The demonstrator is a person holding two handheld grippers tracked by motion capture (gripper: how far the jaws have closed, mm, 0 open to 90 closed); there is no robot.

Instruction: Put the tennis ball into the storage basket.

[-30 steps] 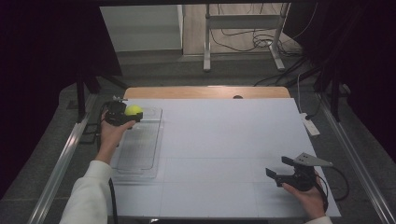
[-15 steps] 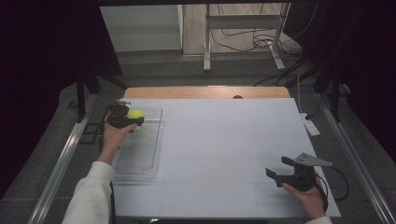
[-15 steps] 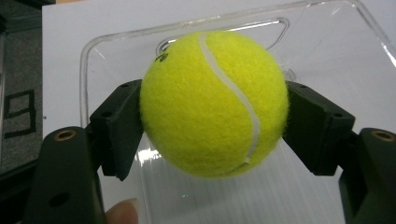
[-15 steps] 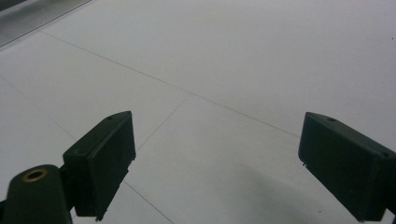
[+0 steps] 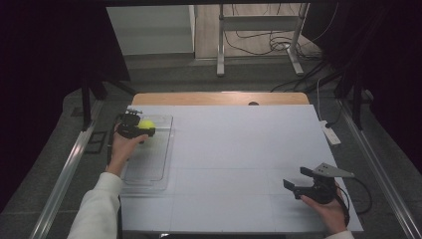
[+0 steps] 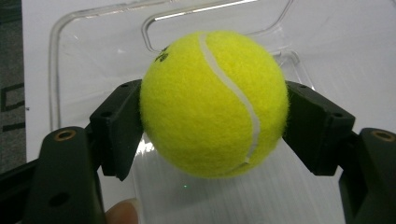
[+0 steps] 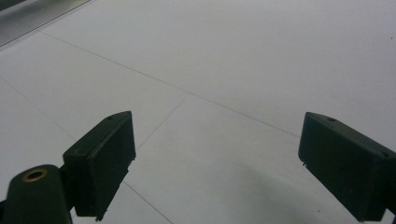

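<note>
I read the table (image 5: 239, 149) as evenly lit from above, surroundings near black. Glare streaks the clear tray (image 6: 93, 28) rim in left gripper view. Soft shadow falls between the jaws in right gripper view; all frames slightly soft.

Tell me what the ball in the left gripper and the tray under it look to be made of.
Tennis ball: yellow felt, matte and fuzzy, with a white seam curving across it. Tray: seemingly clear hard plastic, glossy; the white table shows through it and its rim catches light. Left gripper jaws: black, matte, probably plastic.
</note>
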